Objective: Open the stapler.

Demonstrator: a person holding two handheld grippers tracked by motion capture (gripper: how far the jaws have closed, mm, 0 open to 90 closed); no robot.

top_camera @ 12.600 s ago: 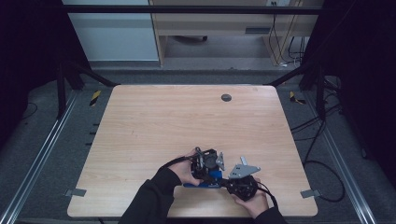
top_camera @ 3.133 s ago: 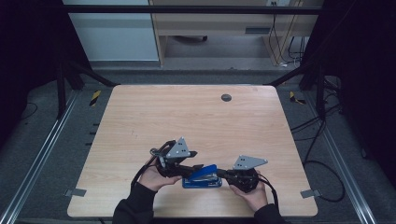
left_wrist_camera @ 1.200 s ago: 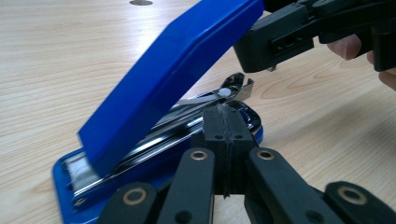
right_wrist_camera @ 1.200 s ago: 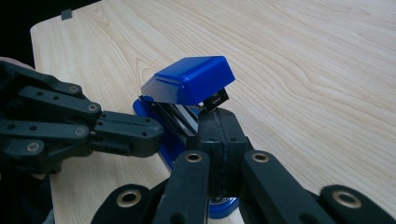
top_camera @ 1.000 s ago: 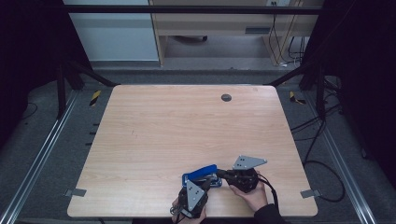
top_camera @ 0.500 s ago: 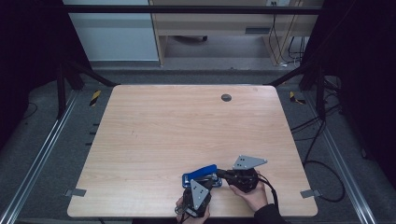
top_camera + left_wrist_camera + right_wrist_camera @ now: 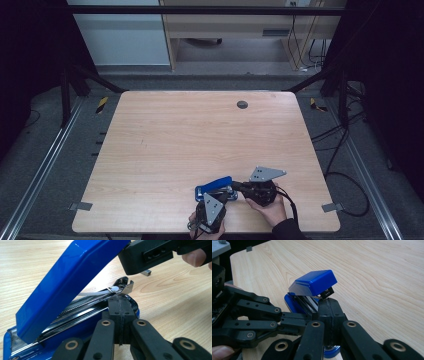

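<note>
Light wood table [image 7: 165, 150], rounded corners, dark grommet [image 7: 242, 104] near far edge. Grey carpeted floor [image 7: 50, 185] around it; metal rails [image 7: 35, 185] along both sides. Black cables [image 7: 345, 150] at right. Pale wooden desk [image 7: 235, 25] beyond; surroundings dark, lit from above

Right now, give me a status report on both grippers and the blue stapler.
Left gripper shut, at the staple tray. Right gripper shut, beside it. Blue stapler on table, lid tilted up. Nothing in the way.

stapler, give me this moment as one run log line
stapler: blue, lid swung open, near table edge | left claw: shut, at its front | right claw: shut, against stapler | small loose staple beside it
</note>
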